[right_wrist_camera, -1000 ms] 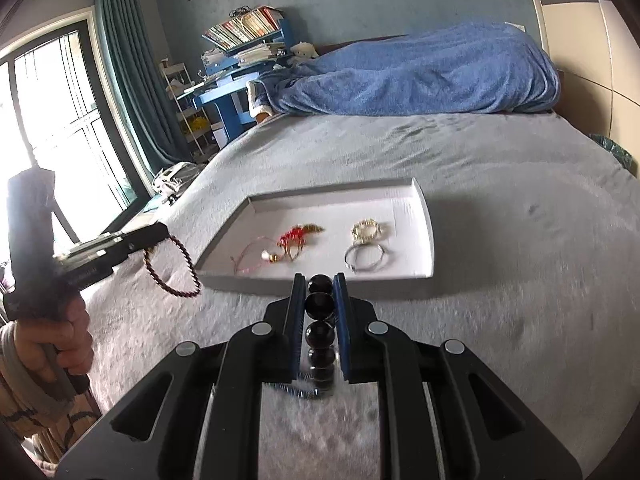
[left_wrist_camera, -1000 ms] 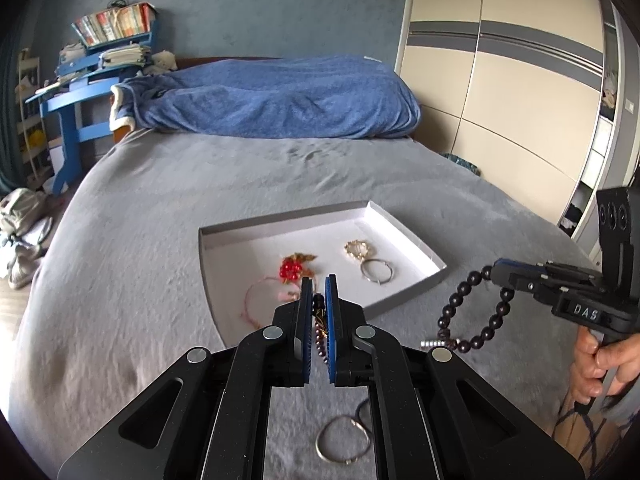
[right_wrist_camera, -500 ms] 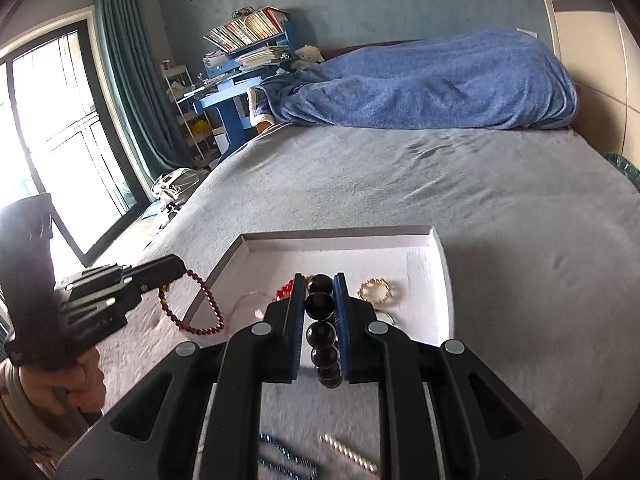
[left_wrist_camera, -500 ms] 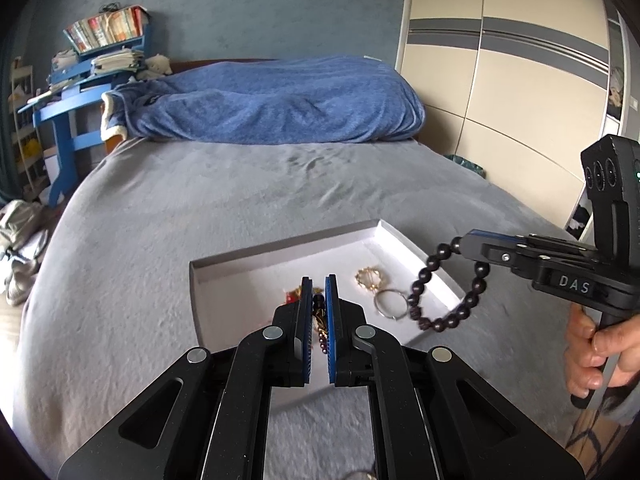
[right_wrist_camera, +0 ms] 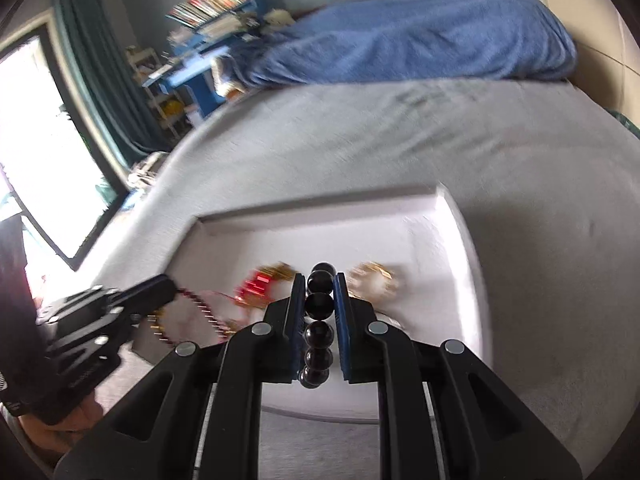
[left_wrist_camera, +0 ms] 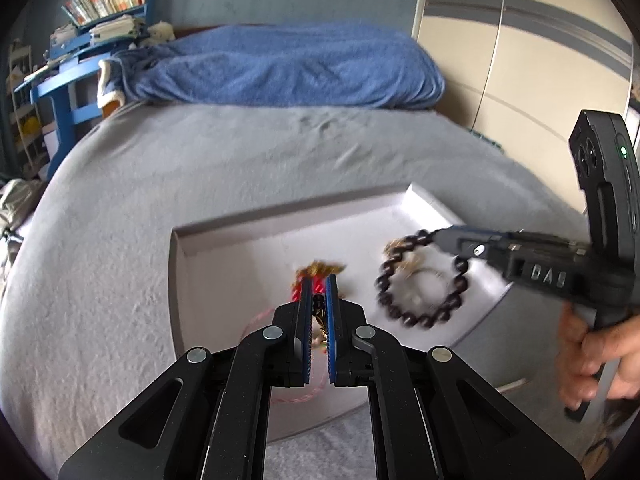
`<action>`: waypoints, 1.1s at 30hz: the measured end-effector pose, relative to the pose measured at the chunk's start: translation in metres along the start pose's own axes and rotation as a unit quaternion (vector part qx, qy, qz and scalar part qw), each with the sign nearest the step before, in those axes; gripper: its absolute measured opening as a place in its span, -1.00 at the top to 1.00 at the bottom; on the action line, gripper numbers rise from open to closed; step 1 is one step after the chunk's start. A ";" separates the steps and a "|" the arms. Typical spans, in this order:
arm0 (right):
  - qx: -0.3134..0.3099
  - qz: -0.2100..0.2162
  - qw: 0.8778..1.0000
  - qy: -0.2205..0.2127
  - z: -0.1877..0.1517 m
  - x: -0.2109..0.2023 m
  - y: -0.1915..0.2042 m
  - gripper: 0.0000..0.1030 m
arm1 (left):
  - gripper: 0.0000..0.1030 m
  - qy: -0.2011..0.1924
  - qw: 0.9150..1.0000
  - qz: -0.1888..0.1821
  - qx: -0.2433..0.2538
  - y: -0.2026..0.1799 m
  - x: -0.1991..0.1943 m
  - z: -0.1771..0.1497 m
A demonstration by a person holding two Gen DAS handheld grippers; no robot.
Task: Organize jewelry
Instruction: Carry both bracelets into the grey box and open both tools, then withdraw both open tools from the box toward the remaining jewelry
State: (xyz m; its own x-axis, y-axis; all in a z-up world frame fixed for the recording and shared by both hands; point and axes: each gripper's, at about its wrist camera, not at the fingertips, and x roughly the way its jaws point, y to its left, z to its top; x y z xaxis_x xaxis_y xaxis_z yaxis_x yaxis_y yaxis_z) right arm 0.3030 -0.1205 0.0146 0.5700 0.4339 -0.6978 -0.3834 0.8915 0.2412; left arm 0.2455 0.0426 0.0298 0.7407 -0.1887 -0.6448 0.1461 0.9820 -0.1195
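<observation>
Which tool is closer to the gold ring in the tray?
Right. The right tool, gripping the black bead bracelet, hangs beside the gold ring; the left tool is further, near the red ornament.

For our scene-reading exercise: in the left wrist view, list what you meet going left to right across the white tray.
Tray's left wall → red ornament by the left gripper → black bead bracelet hanging from the right gripper → hand.
</observation>
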 end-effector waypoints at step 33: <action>-0.037 -0.070 0.997 -0.013 -0.093 -0.069 -0.038 -0.06 | -0.46 -0.001 0.999 0.040 0.010 -0.011 -0.056 -0.077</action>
State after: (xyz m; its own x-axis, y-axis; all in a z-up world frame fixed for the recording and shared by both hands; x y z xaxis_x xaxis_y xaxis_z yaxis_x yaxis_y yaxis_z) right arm 0.2106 -0.1959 -0.0092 0.6396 0.3102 -0.7033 -0.3515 0.9317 0.0912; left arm 0.1517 0.0424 0.0096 0.7522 -0.1099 -0.6497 0.1001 0.9936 -0.0522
